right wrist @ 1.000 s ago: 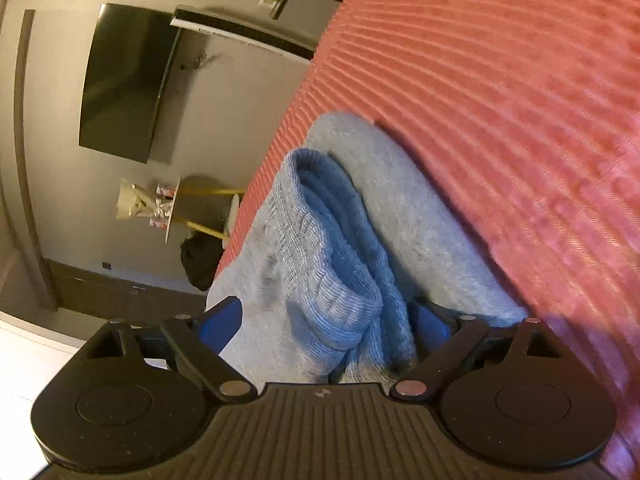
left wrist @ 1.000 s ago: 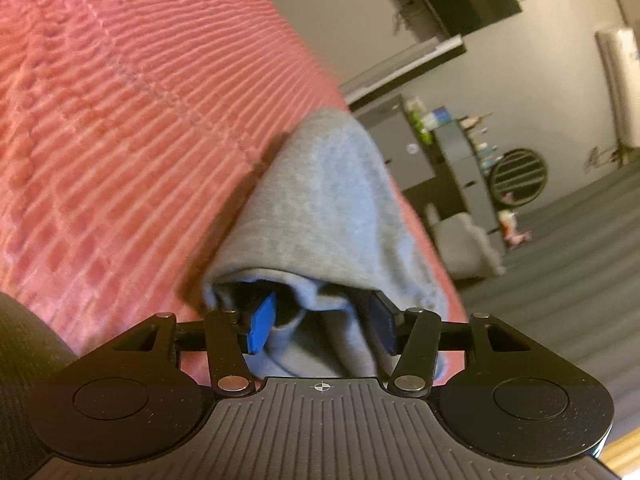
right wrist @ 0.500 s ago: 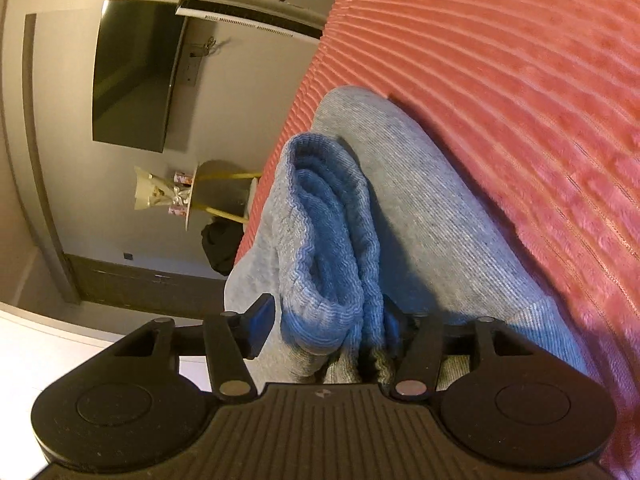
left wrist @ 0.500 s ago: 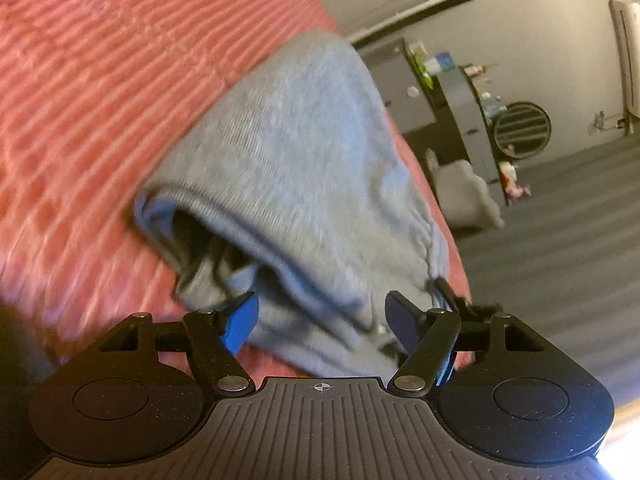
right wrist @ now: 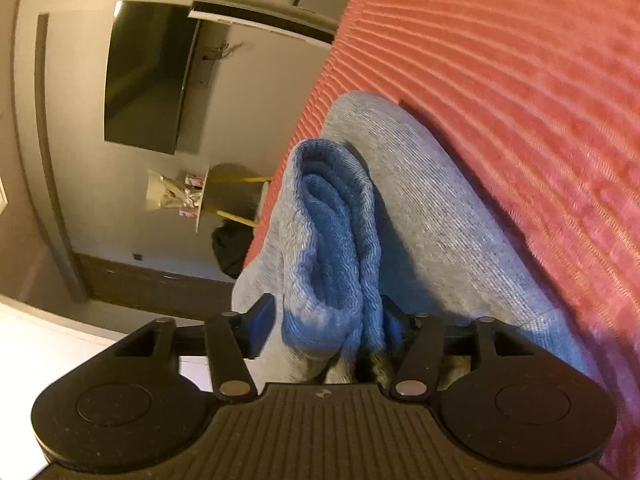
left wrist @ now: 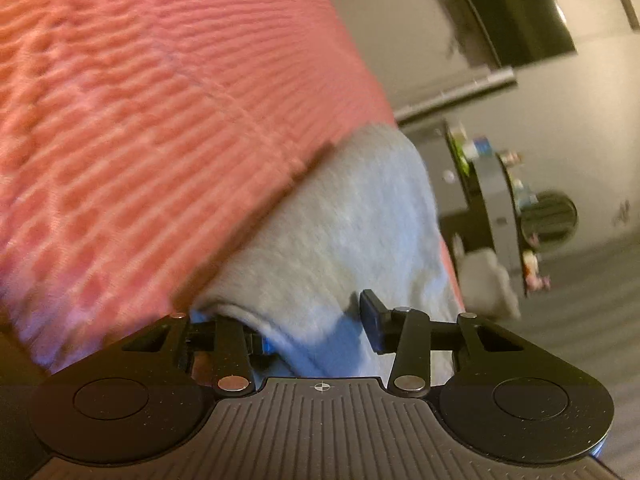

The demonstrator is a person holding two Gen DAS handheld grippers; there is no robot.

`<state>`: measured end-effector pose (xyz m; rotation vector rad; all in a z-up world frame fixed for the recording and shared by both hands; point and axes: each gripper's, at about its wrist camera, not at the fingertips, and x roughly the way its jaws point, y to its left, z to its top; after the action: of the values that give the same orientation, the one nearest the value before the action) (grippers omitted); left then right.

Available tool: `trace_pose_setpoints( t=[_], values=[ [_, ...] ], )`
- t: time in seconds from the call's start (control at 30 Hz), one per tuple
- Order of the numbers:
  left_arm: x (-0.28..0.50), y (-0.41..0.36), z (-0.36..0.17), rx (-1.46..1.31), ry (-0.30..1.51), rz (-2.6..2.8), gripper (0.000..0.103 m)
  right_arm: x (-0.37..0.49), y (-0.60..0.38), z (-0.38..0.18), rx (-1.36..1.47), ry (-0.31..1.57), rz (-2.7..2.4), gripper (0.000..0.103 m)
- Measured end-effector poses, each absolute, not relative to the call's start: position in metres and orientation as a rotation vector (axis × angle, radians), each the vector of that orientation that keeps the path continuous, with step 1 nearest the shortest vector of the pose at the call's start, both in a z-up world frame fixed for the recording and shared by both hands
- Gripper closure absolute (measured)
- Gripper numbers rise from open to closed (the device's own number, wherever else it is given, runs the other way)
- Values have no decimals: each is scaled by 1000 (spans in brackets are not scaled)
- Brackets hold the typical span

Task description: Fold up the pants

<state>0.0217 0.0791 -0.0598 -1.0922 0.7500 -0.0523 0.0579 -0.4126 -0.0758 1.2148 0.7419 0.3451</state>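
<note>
While pants (left wrist: 340, 232) lie on red bedspread (left wrist: 140, 120), left claw (left wrist: 316, 332) closing, gripping them, right claw (right wrist: 326, 324) loosening around cuff (right wrist: 332, 240)

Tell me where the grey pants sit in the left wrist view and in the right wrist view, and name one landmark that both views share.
Left wrist view: the grey pants lie lower centre, running up and right from the tool over the red ribbed bedspread.
Right wrist view: the pants fill the centre, a ribbed cuff bunched upright just ahead of the tool.
Shared landmark: the dark wall screen.
</note>
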Motion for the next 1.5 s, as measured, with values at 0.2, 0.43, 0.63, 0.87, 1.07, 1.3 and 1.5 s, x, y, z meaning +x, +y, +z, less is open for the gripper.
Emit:
trace_pose_setpoints(
  t=[0.2, 0.43, 0.63, 0.87, 1.07, 1.3, 1.5],
  values=[
    [26, 76, -58, -1051, 748, -30, 59, 68, -401, -73, 1160, 790, 342, 54],
    [13, 79, -43, -974, 652, -46, 71, 54, -383, -21, 975, 714, 340, 62],
    [1, 60, -16, -776, 639, -103, 70, 47, -390, 25, 826, 626, 400, 63],
    [-5, 39, 10, -599, 730, -139, 69, 47, -409, -7, 758, 717, 275, 62],
    [9, 28, 50, -449, 726, -182, 67, 54, -416, -25, 714, 790, 216, 59],
    [22, 13, 100, -320, 666, -178, 51, 50, -416, -30, 691, 778, 224, 59],
    [7, 16, 113, -200, 525, -134, 33, 55, -416, -32, 730, 760, 245, 57]
  ],
)
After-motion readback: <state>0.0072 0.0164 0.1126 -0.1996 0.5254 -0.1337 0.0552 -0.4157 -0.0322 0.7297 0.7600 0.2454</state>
